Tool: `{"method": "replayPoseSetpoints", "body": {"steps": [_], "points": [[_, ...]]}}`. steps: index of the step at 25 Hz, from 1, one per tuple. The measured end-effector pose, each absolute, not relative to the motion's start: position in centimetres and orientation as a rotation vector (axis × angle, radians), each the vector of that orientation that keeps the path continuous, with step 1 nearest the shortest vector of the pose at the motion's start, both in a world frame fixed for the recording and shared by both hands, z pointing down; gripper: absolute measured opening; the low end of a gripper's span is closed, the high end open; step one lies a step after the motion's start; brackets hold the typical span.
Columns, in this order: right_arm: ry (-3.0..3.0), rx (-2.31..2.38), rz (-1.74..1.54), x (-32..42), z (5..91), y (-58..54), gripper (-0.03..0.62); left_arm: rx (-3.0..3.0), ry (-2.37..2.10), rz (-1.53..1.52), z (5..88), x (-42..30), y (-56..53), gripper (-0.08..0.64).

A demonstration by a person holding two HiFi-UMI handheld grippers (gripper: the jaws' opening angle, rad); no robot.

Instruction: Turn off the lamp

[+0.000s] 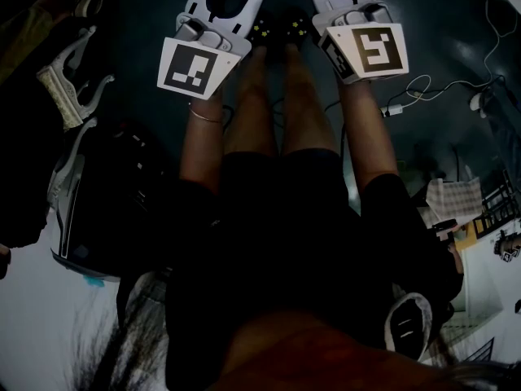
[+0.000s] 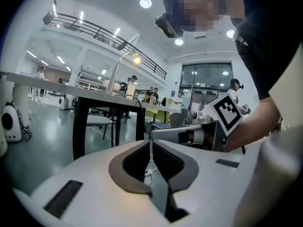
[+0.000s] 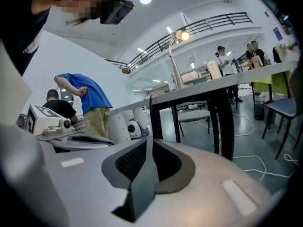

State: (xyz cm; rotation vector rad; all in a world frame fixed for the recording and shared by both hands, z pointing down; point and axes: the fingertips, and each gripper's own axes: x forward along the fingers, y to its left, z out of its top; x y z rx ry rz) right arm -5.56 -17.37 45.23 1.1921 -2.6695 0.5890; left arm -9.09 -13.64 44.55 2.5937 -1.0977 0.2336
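**A:** What is on the left side?

**B:** The left gripper is held out over the person's legs, and its marker cube faces the head camera. Its jaws meet at the tips and nothing sits between them.

**A:** Where is the lamp from there?

**B:** In the left gripper view the lamp stands on a long table, above and a little left of the jaws. It is well apart from the gripper. Its head glows at the end of a thin bent arm, so it is lit.

**A:** And the right side?

**B:** The right gripper is beside the left one, also out over the legs. Its jaws are together too, and they are empty. In the right gripper view the lit lamp is above and to the right of the jaws, on the tabletop. This gripper is also well apart from it.

**A:** Is there anything further right?

**B:** In the head view a white cable lies looped on the dark floor, to the right of the right gripper.
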Motion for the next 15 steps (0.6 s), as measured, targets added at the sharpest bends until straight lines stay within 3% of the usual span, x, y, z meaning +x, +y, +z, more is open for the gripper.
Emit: {"method": "replayPoseSetpoints", "body": {"steps": [15], "points": [[-2.625, 1.153, 0.633, -7.7, 47.4, -18.7, 0.067, 2.584, -1.088, 0.232, 44.6, -9.6, -14.1, 0.009]]}}
